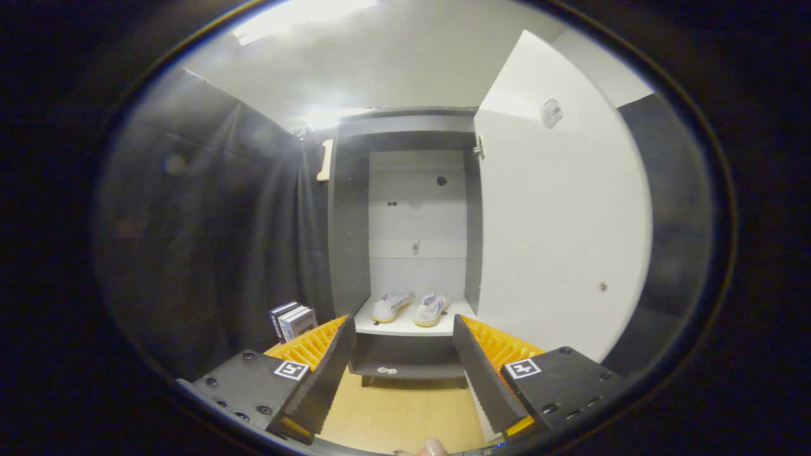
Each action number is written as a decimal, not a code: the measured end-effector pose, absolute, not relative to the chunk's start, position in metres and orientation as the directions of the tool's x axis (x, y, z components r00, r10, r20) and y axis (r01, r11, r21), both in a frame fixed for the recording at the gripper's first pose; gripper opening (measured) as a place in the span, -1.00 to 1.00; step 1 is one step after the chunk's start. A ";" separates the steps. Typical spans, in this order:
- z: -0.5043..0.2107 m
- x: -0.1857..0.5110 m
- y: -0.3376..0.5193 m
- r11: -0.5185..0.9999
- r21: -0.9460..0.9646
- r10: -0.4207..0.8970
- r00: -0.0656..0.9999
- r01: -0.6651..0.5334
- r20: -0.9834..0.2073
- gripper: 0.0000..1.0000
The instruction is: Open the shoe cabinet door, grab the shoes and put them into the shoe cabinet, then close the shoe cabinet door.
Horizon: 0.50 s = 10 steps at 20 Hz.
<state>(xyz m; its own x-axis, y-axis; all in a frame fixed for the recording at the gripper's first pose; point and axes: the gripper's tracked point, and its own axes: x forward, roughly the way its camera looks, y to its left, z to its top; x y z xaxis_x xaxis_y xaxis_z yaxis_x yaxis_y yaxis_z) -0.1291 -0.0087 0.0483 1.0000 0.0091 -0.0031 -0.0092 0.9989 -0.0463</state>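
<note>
Since the shoes [410, 308] already sit side by side on the white shelf inside the cabinet [347, 228], straight beyond your gripper [400, 373] with its fingers spread and empty, your next concern is the door [557, 240], swung wide right of the cabinet.

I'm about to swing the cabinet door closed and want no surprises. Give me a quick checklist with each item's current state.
1. Both shoes on the white shelf inside the cabinet: ok.
2. Shoes clear of the shelf's front edge: ok, they sit back from it.
3. Claw empty, fingers apart: ok.
4. Door closed: not ok, it is swung wide open on the right.
5. Claw touching the door: not ok, it is not at the door.
6. Door's outer handle: cannot tell.
</note>
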 end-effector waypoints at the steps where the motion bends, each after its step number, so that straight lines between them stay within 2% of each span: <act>1: 0.053 -0.144 -0.021 0.999 -0.040 -0.025 1.000 0.025 0.004 0.92; 10: 0.067 -0.208 -0.151 0.945 -0.029 -0.326 0.945 0.327 0.030 0.92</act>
<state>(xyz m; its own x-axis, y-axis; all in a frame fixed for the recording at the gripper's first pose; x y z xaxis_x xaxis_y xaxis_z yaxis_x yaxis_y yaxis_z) -0.2078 -0.1515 0.0666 0.9449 -0.3261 0.0298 0.3269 0.9446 -0.0287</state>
